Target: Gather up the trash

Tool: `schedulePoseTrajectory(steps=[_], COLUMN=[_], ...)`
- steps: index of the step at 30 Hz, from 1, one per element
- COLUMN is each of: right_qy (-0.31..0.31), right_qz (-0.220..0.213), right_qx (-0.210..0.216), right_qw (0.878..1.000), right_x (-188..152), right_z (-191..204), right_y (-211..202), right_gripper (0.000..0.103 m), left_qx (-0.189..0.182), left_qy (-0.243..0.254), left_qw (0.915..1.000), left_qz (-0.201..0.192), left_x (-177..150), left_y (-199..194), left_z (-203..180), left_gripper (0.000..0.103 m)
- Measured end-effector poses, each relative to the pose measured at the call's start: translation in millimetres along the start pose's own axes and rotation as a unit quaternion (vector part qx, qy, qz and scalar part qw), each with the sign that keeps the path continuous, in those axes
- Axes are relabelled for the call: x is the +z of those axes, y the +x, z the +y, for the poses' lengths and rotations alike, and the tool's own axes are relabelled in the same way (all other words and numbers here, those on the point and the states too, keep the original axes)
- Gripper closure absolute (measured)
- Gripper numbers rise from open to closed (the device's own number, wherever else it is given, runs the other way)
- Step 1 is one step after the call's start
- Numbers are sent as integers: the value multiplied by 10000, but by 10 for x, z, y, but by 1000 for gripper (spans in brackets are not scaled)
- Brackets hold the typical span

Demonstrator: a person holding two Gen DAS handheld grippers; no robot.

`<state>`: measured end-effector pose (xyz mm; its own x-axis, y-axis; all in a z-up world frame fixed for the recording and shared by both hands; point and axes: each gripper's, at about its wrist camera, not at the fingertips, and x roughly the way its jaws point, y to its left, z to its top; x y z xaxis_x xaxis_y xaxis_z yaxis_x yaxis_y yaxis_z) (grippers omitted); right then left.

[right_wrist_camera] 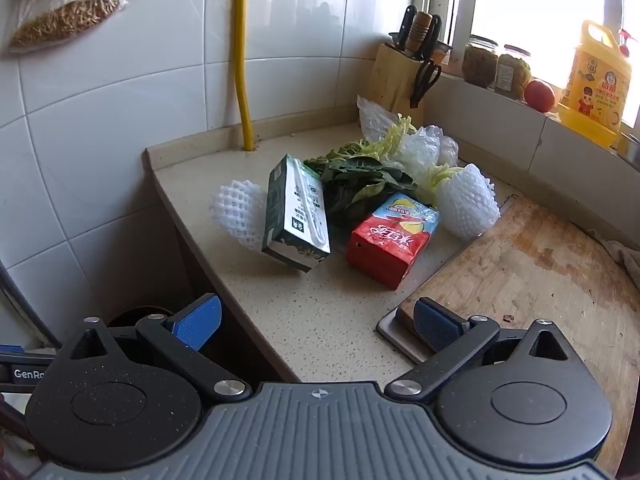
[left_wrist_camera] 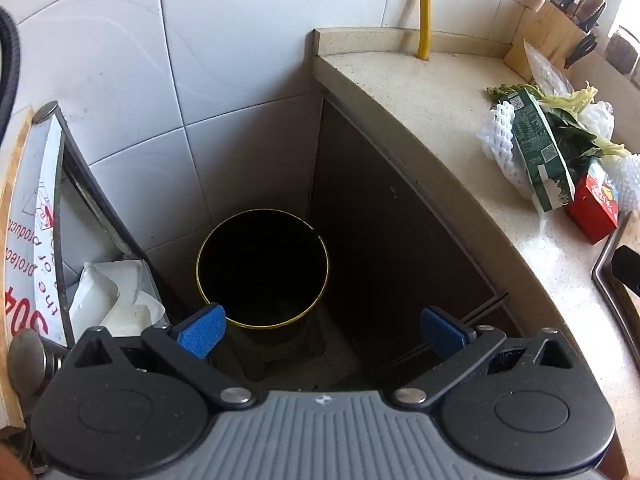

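Trash lies heaped near the back of the table [right_wrist_camera: 320, 320]: a green carton [right_wrist_camera: 296, 216] leaning on a white foam net [right_wrist_camera: 236, 212], a red carton [right_wrist_camera: 390, 236] just beside it, leafy greens [right_wrist_camera: 360, 184] behind them, and a second foam net [right_wrist_camera: 466, 204] next to a wooden cutting board [right_wrist_camera: 540, 272]. The left hand-held gripper [left_wrist_camera: 322, 330] hangs wide open and empty above a dark bin [left_wrist_camera: 262, 268] that stands on the floor in the corner beside the table's end. The right hand-held gripper [right_wrist_camera: 316, 322] is also spread wide with nothing in it, in front of the cartons and apart from them.
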<state>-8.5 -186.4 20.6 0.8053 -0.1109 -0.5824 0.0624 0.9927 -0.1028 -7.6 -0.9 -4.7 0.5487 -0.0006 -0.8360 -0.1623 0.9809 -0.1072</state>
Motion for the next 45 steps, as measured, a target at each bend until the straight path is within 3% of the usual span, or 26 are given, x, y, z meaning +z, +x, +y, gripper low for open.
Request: schedulePoseTrajectory(steps=[21, 45], right_qy=[51, -84], right_qz=[104, 151], right_qx=[-178, 0], right_qw=[9998, 9999], right_x=[-92, -147], right_z=[24, 101], right_y=[-143, -194], right_gripper=[0, 0], left_qx=[-140, -69], left_qy=[71, 34], left_qw=[9998, 9999], left_qz=[87, -87], left_x=[-83, -136], left_y=[-67, -180], left_z=[50, 81], left_gripper=[2, 2])
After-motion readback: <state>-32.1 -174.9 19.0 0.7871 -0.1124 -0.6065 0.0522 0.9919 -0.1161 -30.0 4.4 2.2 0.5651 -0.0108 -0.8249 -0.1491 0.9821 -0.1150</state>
